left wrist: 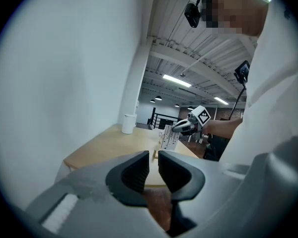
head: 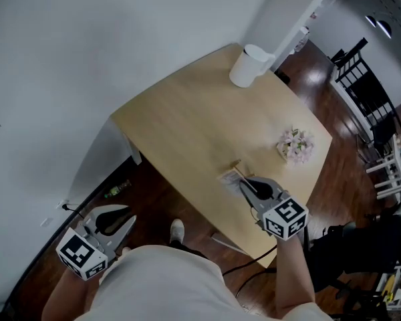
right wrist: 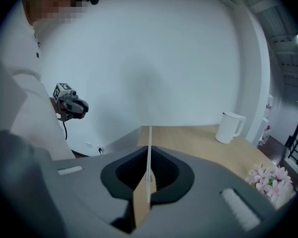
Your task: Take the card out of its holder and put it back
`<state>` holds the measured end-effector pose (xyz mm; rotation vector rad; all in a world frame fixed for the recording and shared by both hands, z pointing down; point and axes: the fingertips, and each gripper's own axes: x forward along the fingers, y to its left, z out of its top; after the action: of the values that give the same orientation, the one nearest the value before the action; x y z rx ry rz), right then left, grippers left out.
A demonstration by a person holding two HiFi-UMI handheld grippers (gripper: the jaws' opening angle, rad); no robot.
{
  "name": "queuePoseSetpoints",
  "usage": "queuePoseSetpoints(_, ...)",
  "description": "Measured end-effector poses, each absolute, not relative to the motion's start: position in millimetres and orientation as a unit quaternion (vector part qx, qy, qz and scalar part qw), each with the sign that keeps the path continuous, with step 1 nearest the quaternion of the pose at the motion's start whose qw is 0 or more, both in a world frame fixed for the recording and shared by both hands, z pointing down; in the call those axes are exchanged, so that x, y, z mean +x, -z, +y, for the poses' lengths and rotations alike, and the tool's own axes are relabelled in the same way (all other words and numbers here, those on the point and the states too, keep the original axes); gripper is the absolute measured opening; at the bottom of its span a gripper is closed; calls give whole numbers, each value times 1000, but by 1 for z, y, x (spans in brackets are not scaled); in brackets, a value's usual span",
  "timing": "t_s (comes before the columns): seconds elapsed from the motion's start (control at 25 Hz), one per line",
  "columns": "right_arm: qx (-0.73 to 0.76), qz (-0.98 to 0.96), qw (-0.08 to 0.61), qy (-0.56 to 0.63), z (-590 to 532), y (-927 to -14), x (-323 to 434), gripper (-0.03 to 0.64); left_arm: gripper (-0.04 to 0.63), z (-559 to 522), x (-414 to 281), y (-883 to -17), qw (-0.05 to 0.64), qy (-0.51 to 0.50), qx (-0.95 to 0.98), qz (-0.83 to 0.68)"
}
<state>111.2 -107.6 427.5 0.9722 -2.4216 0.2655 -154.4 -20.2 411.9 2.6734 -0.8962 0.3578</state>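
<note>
A thin white card stands edge-on between the jaws of my right gripper, which is shut on it. A light wooden holder strip sits at the card's lower edge. In the head view the right gripper is over the near part of the wooden table, with the card at its tips. The left gripper view shows the card upright with the wooden piece below it. I cannot tell whether the holder rests on the table. My left gripper hangs off the table's left; its jaws are empty, with a narrow gap.
A white kettle stands at the table's far corner. A pink flower bunch sits near the right edge. Dark wood floor and a white wall surround the table. A shoe shows below the near edge, and black furniture stands at the far right.
</note>
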Motion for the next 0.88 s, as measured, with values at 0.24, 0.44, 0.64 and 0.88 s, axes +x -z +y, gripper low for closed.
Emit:
queuePoseSetpoints(0.24,373,-882,266,-114,-151,-457,178,21,64,-51,-114,-415,152,-137,927,-314)
queuePoseSetpoints(0.44,373,-879,270,-125,-180,-481,216,21,64,-71,-83,-417,153,-151,924,-317)
queuePoseSetpoints(0.64,368,-878,273,-135,-200,-501,236,21,64,-84,-61,-419,156,-159,921,-320)
queuePoseSetpoints(0.88,360,-879,278,-141,-211,-518,246,21,64,-92,-46,-423,163,-172,916,-325)
